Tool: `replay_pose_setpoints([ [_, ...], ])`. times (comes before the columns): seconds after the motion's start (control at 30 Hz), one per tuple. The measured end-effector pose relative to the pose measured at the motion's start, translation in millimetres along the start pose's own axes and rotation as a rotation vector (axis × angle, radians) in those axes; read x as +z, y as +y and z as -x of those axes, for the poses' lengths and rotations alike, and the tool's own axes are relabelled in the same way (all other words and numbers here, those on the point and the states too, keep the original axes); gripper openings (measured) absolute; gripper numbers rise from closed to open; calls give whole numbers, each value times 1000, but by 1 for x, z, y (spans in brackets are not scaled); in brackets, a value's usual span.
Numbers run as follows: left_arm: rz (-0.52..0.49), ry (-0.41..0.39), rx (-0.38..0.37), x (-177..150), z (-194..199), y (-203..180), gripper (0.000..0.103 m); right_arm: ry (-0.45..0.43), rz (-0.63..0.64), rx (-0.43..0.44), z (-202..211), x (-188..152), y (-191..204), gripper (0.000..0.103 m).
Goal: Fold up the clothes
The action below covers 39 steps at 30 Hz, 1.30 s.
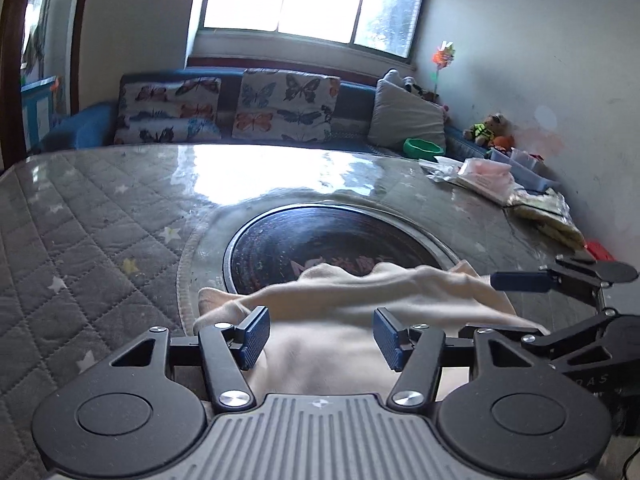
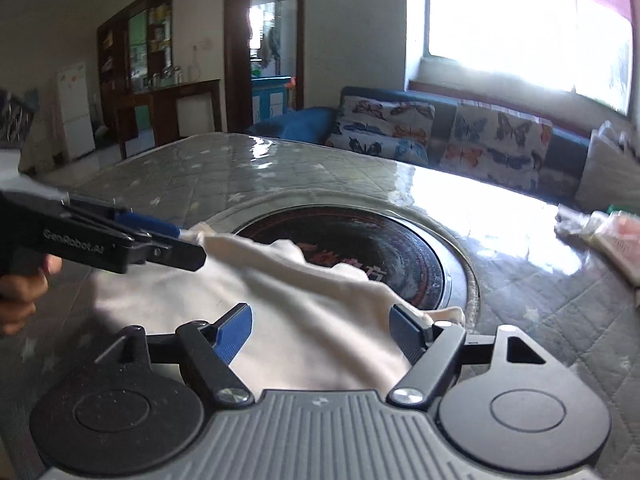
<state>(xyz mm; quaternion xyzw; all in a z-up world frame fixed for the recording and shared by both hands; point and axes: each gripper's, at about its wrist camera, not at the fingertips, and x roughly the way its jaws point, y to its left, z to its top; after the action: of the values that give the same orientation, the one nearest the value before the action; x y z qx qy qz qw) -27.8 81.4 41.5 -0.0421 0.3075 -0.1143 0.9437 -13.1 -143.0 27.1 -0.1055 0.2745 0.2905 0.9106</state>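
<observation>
The desk (image 1: 80, 220) is covered with a grey quilted cloth dotted with pale stars, under a clear glossy sheet that throws back the window light. A round black plate with a metal rim (image 1: 320, 236) is set into its middle. The cream fabric garment (image 1: 340, 344) lies on the near part of the desk. Its far edge is raised in a rumpled ridge that overlaps the near side of the plate.

The left tongs (image 1: 322, 336) stand open over the garment. Their blue pads are well apart, with cloth between and beneath them, and a fold touches the left pad. The right tongs (image 2: 322, 332) are open wide too. The garment's corner is against the right-hand pad but is not pinched. A hand (image 2: 20, 292) grips the left handle at the edge of the right wrist view.

Behind the desk runs a blue sofa (image 1: 92, 128) with butterfly-print cushions (image 1: 284, 104) and a plain grey cushion (image 1: 404, 116), below a bright wide window (image 1: 312, 0). A green bowl (image 1: 424, 148) and a small teddy bear (image 1: 488, 128) sit at the sofa's right end. The right wrist view also shows a dark wooden cabinet (image 2: 160, 80), a white fridge (image 2: 74, 108) and a doorway (image 2: 272, 40).

The far-right corner of the desk is crowded with crinkled plastic packets (image 1: 480, 176). The left side and the far edge are bare quilt. The far edge sits just beside the sofa.
</observation>
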Motion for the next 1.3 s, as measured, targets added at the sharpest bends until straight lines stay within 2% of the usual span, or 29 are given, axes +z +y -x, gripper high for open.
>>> replay_pose_setpoints([
  [0.13, -53, -2, -10, -19, 10, -15, 60, -7, 53, -45, 10, -14, 14, 77],
  [0.23, -74, 21, 0, -30, 6, -21, 60, 14, 65, -59, 8, -26, 21, 77],
  [0.37, -102, 27, 21, -40, 1, -22, 60, -7, 58, -68, 13, -30, 24, 77],
  [0.5, -95, 22, 11, -37, 3, -20, 60, -37, 39, -69, 24, -27, 22, 77],
  [0.63, -84, 30, 12, -39, 0, -19, 60, 4, -13, -52, 17, -38, 13, 77],
  [0.83, -54, 0, 3, -32, 11, -14, 62, -50, -31, -25, 32, -32, 12, 78],
  [0.97, -46, 1, 10, -33, 13, -10, 63, 1, -87, -19, 23, -43, 5, 78],
  [1.2, -52, 20, 15, -39, 8, -8, 63, -27, -140, 18, 32, -41, 0, 81],
  [1.3, -54, 21, 18, -39, 7, -9, 65, 0, -132, 2, 27, -44, 0, 81],
])
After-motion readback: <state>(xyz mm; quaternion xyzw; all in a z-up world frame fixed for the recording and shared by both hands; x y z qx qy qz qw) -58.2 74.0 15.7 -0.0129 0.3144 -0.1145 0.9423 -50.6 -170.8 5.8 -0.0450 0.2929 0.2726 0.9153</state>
